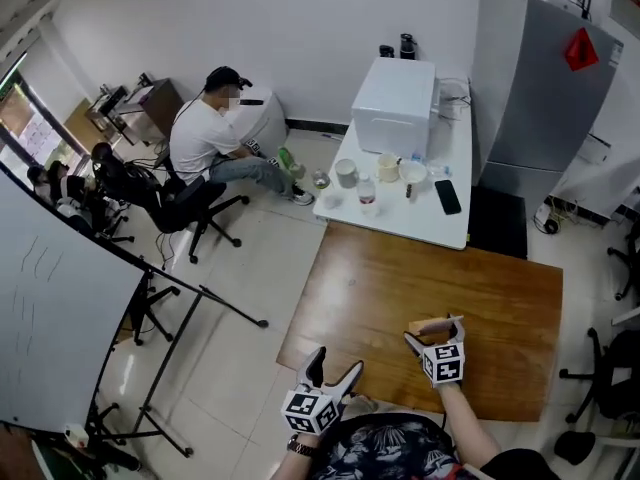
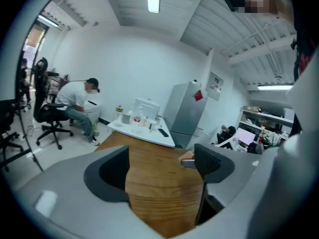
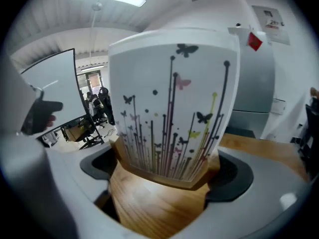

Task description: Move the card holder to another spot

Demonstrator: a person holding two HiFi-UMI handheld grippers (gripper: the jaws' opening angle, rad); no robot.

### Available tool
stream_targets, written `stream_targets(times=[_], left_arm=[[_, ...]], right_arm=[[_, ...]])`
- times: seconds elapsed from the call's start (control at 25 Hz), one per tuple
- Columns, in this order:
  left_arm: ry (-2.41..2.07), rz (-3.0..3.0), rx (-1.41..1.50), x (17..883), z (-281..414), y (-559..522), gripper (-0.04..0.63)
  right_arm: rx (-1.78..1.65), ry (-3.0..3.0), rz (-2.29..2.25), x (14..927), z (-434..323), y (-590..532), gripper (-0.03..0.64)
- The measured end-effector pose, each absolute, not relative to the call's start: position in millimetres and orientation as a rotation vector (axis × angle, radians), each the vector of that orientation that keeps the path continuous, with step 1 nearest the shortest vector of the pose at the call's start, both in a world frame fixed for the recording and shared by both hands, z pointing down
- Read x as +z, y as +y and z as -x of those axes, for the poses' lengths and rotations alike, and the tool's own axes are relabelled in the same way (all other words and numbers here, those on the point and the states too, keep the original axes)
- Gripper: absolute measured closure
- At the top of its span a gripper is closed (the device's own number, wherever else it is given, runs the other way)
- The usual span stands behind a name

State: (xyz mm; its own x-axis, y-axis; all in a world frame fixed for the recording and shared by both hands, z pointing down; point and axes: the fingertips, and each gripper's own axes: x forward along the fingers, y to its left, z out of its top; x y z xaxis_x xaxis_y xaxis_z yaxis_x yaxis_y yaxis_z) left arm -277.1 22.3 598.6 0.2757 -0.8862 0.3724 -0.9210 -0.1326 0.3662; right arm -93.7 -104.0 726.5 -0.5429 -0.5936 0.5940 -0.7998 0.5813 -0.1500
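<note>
The right gripper [image 1: 436, 334] clamps the card holder [image 3: 172, 108] on the wooden table [image 1: 400, 288], the left gripper [image 1: 337, 362] gapes empty at its near corner, and a cluttered white table [image 1: 400, 218] abuts its far side.

We counted two grippers, the left gripper [image 1: 335, 364] and the right gripper [image 1: 436, 330], and one card holder [image 3: 172, 108]. There were two tabletops, a wooden tabletop [image 1: 400, 288] and a white tabletop [image 1: 400, 220]. We also saw one refrigerator [image 1: 545, 78], one white boxy appliance [image 1: 393, 93], one dark phone [image 1: 447, 196] and one seated person [image 1: 205, 138].
</note>
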Motion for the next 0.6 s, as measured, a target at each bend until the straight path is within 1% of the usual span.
stream_targets(times=[0.04, 0.08, 0.16, 0.2, 0.24, 0.28, 0.32, 0.36, 0.48, 0.6], left_arm=[[-1.673, -1.970, 0.074, 599.5, 291.3, 37.7, 0.206], [-1.732, -1.908, 0.063, 600.3, 304.9, 54.0, 0.233], [-1.848, -1.782, 0.033, 598.6, 328.9, 88.6, 0.236], [-1.888, -1.737, -0.009, 594.4, 336.5, 106.8, 0.259], [-1.909, -1.724, -0.067, 588.1, 339.0, 124.5, 0.358], [-1.912, -1.743, -0.116, 581.0, 336.4, 139.8, 0.501], [-1.901, -1.784, -0.133, 575.4, 329.9, 151.5, 0.583], [-1.878, -1.827, -0.121, 572.7, 321.9, 159.3, 0.592], [-1.810, -1.871, -0.078, 577.9, 311.8, 163.1, 0.592], [-1.764, -1.854, -0.096, 588.8, 316.5, 149.4, 0.591]], right_arm=[[0.555, -2.332, -1.061, 743.6, 117.5, -111.8, 0.072], [0.548, -2.330, -1.017, 760.2, 139.9, -120.1, 0.072], [0.525, -2.308, -0.957, 794.6, 180.5, -137.5, 0.072], [0.513, -2.296, -0.944, 811.5, 197.7, -145.2, 0.072], [0.507, -2.285, -0.944, 827.3, 212.5, -151.4, 0.072], [0.505, -2.272, -0.952, 841.9, 224.8, -156.5, 0.072], [0.501, -2.254, -0.961, 855.4, 235.5, -161.2, 0.072], [0.491, -2.233, -0.968, 867.7, 245.2, -165.5, 0.072], [0.493, -2.175, -0.946, 895.0, 266.4, -171.9, 0.071], [0.571, -2.191, -0.851, 892.8, 275.4, -164.5, 0.068]])
